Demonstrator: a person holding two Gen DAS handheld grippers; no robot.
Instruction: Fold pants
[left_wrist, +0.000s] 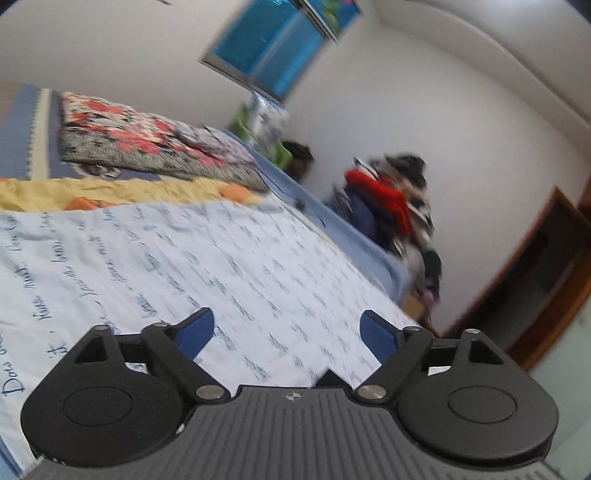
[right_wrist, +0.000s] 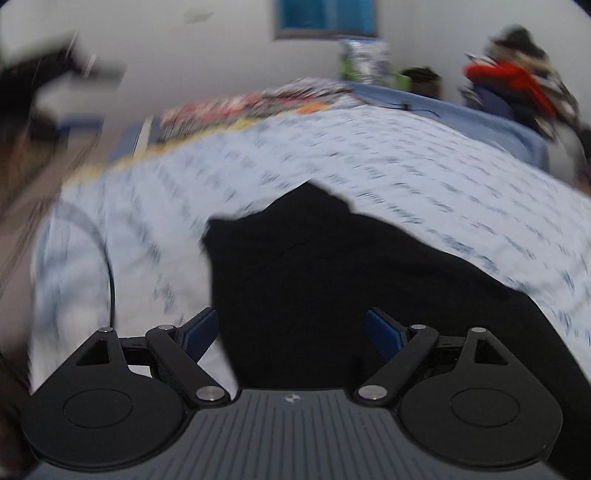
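Both grippers released over the bed, black pants spread below the right one.

Left wrist view: the left gripper (left_wrist: 287, 330) has its jaws spread with nothing between them, only the script-printed sheet (left_wrist: 229, 258) beyond; likely free to reach for cloth. A floral blanket (left_wrist: 140, 140) lies far ahead, a clothes heap (left_wrist: 391, 203) off to the right.
Right wrist view: the right gripper (right_wrist: 291, 330) is also released, and the pants (right_wrist: 351, 280) lie flat directly ahead of its 2 jaws, nothing blocking them.
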